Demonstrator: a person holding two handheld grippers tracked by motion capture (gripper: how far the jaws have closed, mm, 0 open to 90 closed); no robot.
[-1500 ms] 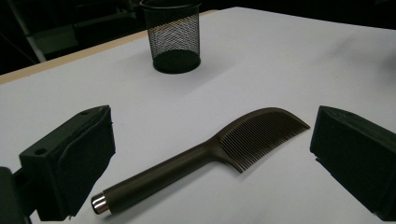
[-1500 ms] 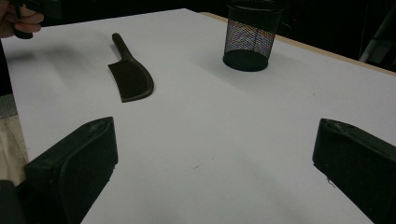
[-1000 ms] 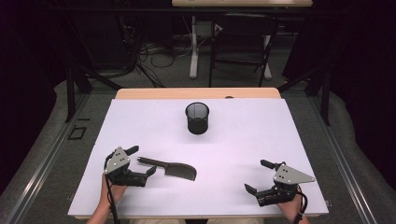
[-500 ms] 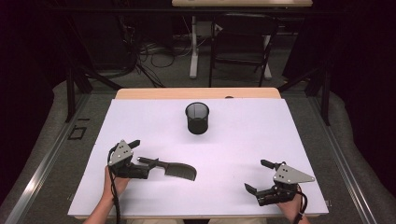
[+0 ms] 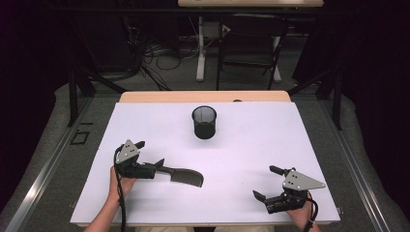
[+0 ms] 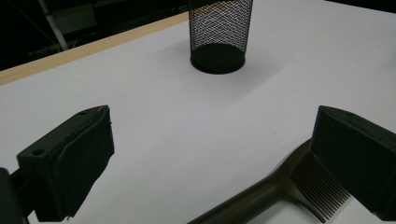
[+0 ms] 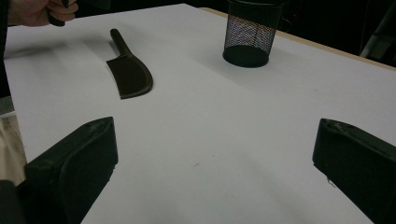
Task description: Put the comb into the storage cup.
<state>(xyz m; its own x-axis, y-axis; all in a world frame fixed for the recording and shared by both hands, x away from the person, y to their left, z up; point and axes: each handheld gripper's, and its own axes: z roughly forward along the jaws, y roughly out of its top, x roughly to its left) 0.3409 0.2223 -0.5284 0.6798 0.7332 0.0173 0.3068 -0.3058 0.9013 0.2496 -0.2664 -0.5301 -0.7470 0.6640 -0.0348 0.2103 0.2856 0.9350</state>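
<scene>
Reaching for the dark flat plastic comb (image 5: 180, 174) with the left claw (image 5: 150, 156), jaws spread wide
Comb lies on the white desk (image 5: 251, 145) at seven o'clock from the black mesh cup (image 5: 204, 122); looks light, stiff, low-lying, so pinch its handle; right claw (image 5: 265, 182) open, empty

This is a lab or recording studio set up for filming. A table (image 5: 145, 96) with a wooden edge and a plain white top stands inside black curtains (image 5: 372, 58) at 3 and 9 o'clock. Loose cables (image 5: 154, 55) lie on the grey floor at 11 o'clock, beside a white desk leg (image 5: 199, 48) and a dark chair (image 5: 249, 48) at 12 o'clock.
</scene>
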